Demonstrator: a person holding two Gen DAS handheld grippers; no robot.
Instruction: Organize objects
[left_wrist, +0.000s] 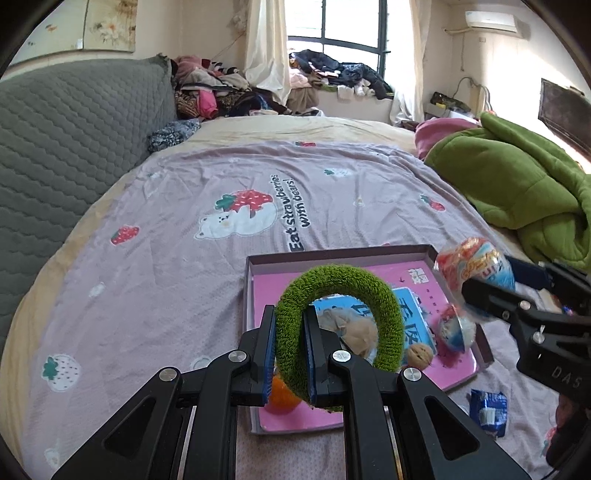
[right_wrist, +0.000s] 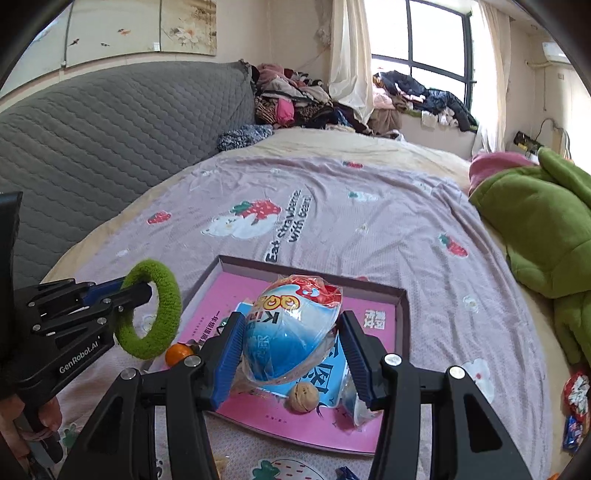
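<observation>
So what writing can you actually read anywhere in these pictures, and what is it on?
"Eat strawberries with bears!": on the bedsheet.
"GenRobot.AI": on the left gripper body.
"DAS": on the right gripper body, cut off at the frame edge.
Wrapped egg: upside-down lettering, not readable for sure.
Pink tray: Chinese print, too blurred and partly covered to read.

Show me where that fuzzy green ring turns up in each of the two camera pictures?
Left wrist view: green ring, lower centre, pinched between the left gripper.
Right wrist view: green ring, left side, on that same gripper.
Shared landmark: the pink tray, behind the ring.
</observation>
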